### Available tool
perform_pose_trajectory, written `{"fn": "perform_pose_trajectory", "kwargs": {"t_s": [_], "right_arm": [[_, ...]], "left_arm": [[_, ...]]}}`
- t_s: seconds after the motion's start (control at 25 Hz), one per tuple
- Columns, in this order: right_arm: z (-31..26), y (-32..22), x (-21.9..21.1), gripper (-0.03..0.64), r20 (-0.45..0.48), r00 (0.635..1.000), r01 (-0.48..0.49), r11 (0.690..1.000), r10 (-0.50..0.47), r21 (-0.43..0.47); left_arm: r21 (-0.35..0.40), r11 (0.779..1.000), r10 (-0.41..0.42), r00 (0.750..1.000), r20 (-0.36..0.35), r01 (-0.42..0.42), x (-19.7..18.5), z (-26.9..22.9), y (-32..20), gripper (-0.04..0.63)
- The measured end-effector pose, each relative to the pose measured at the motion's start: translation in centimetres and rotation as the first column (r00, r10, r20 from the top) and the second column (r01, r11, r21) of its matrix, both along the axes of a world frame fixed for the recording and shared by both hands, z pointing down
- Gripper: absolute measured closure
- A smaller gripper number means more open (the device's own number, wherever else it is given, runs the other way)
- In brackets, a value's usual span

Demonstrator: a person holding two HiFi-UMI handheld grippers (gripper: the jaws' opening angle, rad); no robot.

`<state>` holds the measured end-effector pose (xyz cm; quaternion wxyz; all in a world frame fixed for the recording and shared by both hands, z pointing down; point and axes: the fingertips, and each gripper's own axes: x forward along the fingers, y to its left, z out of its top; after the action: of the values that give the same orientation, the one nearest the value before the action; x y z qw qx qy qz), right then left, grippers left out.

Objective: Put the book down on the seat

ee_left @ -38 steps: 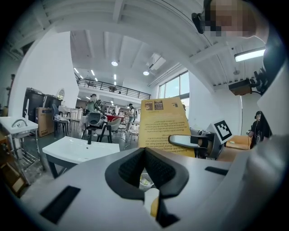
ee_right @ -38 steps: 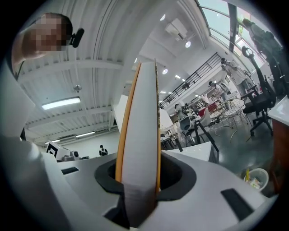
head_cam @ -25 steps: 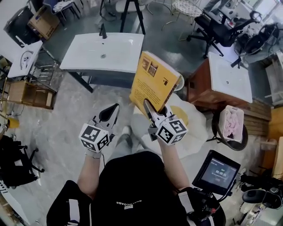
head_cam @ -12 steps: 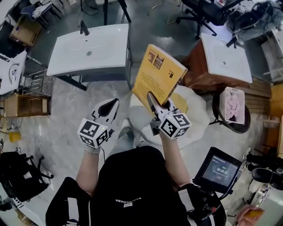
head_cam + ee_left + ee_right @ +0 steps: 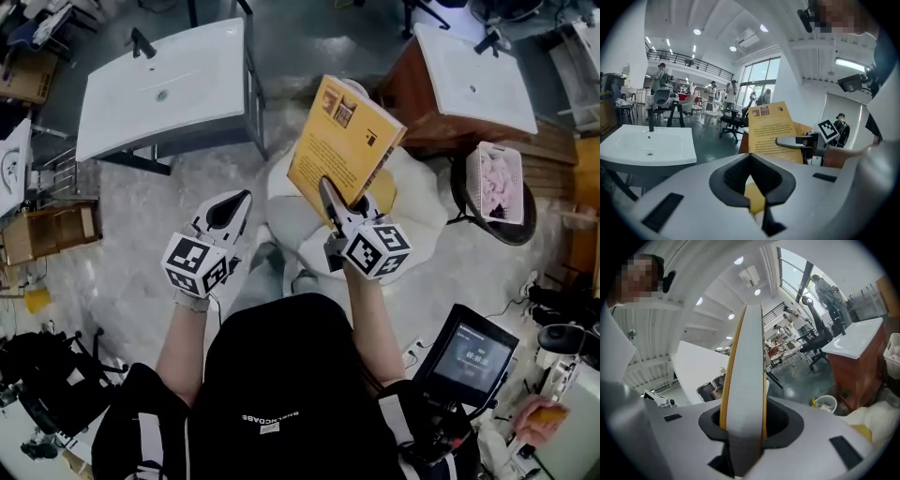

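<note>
While the book [image 5: 345, 141] is in the air: the right gripper [image 5: 330, 199] pinches its lower edge, and the cover stands tilted above the white seat [image 5: 427, 230], apart from it.
Left gripper [image 5: 228, 214]: jaws pressed together on nothing, just beside the book.
Risk: a one-edge pinch may let the tall book pivot or slip. Let go too high, it could topple off the soft seat.
Right gripper view: page edge clamped between both pads.
Head view: the book's place over the seat and the yellow cushion [image 5: 382, 190].
</note>
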<state>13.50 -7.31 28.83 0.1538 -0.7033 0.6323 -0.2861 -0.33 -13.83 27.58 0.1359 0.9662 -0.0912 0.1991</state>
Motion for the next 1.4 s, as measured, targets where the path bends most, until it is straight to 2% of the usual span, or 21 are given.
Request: {"fn": "perform_pose_trajectory", "kwargs": {"t_s": [0.52, 1.04, 1.4], "right_arm": [[7.6, 4.7, 2.6, 0.456, 0.064, 0.993, -0.092, 0.988, 0.101, -0.120], [15.3, 7.4, 3.7, 0.456, 0.110, 0.977, -0.153, 0.958, 0.184, -0.243], [20.0, 9.4, 3.5, 0.456, 0.151, 0.961, -0.177, 0.936, 0.231, -0.305]], "left_arm": [[-0.057, 0.995, 0.090, 0.993, 0.082, -0.086, 3.9, 6.0, 2.5, 0.581], [-0.141, 0.980, 0.159, 0.979, 0.126, -0.141, 6.4, 12.4, 3.6, 0.581], [-0.189, 0.969, 0.187, 0.970, 0.156, -0.156, 6.3, 16.0, 4.6, 0.580]]}}
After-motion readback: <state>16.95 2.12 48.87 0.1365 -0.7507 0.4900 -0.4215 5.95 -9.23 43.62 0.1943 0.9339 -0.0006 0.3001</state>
